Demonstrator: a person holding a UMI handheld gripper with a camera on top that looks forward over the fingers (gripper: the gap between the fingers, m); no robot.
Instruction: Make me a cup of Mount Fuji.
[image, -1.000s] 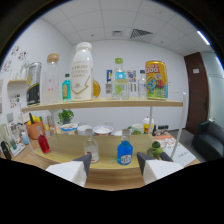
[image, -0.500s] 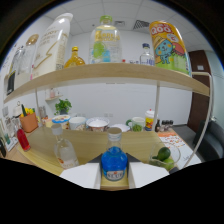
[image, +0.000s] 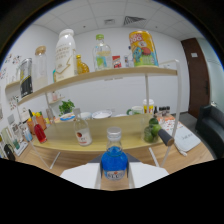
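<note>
Change since 0.5 s ago: closer now, the blue bottle (image: 114, 161) fills more of the gripper view and sits between the 2 white fingers (image: 80, 176), where before it stood just ahead of them; the upper shelf has dropped lower in view.
Gripper view, gripper: the gripper (image: 114, 176) has its jaws apart, 1 finger at each side of the blue bottle's lower body; whether the pads already touch it I cannot tell, so I read it as not yet clamped.
Gripper view, task's thing: the blue bottle, clear cap on top and a label low down, stands upright at the front edge of the wooden counter (image: 100, 137).
Gripper view, counter: a small clear bottle (image: 81, 132) stands to the left of and behind the blue one; green limes (image: 151, 131) lie near the counter's right end, a red container (image: 40, 132) toward its left end, bowls along the back.
Gripper view, upper shelf: a tall white bottle (image: 65, 54), a clear green-capped bottle (image: 102, 52) and a colourful carton (image: 142, 48) stand in a row on the upper shelf (image: 125, 73).
Step in hand: by my judgement, picking up the blue liquid, an early ingredient for the drink.
Next move: close both fingers squarely on the bottle's body below the neck, then lift straight so it stays upright and clears the counter edge.
</note>
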